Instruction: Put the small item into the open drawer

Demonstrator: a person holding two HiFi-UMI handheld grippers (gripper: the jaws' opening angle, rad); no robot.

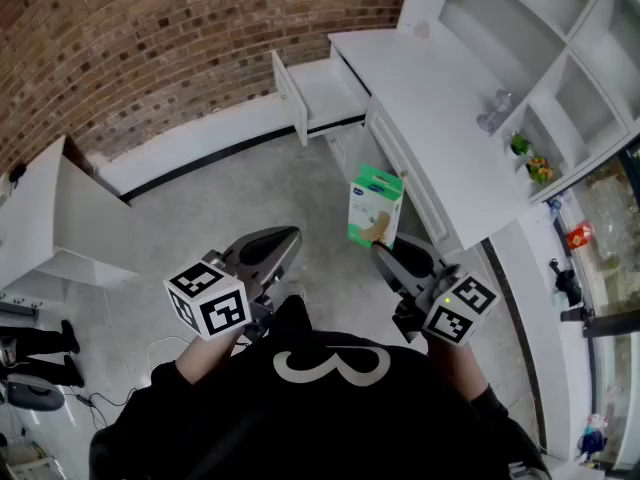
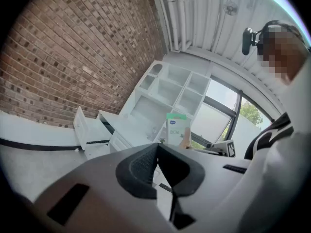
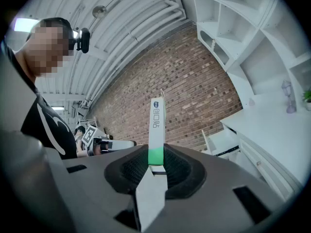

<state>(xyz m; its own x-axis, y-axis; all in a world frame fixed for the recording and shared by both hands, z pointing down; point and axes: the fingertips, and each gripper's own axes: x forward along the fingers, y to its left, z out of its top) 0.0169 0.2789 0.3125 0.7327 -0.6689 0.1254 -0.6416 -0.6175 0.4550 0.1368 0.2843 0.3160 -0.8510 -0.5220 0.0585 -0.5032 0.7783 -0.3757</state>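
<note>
We pinch the small box [image 1: 375, 206] in our right gripper [image 1: 384, 251], well short of the far open drawer [image 1: 325, 93]; left gripper [image 1: 291, 236] pressed together, empty.

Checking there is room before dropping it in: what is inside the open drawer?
The open drawer shows only its bare white bottom; the back end, under the desktop, is hidden.

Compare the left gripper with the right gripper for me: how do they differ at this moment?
The right gripper is shut on the green-and-white box, which sticks out beyond its jaws; the left gripper has its jaws together with nothing between them. In the head view the right gripper is close beside the white desk, while the left gripper hangs over the floor, farther from the desk. Both carry a cube with square markers.
</note>
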